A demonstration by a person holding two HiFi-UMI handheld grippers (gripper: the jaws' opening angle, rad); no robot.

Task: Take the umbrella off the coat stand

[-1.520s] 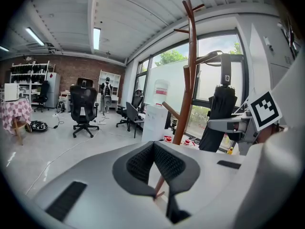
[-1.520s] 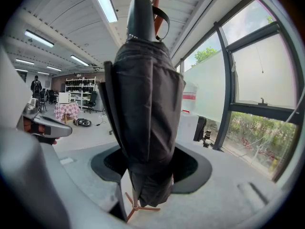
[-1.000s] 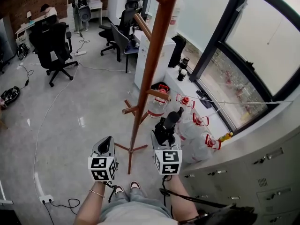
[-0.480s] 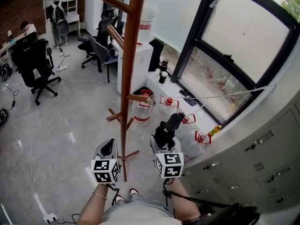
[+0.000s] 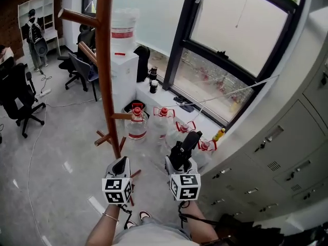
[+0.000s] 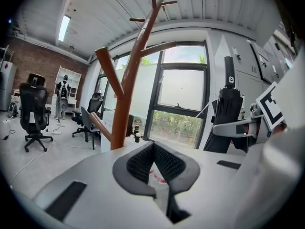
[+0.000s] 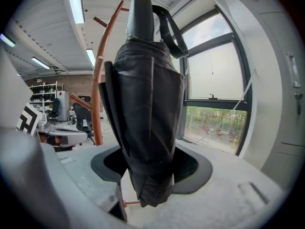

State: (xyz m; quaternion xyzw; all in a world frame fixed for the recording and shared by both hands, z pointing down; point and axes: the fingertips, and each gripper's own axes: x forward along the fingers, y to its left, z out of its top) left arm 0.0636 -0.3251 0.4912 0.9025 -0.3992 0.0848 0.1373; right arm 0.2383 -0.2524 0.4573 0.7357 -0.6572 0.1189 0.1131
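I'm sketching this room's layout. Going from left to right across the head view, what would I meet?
Black office chair → brown wooden coat stand → white water dispenser → black folded umbrella → grey metal cabinets.

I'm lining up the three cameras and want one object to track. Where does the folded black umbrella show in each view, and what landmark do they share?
Head view: umbrella lower centre, tilted up to the right.
Left gripper view: umbrella upright at the right side.
Right gripper view: umbrella fills the centre, between the jaws.
Shared landmark: the brown coat stand, left of the umbrella in all three views.
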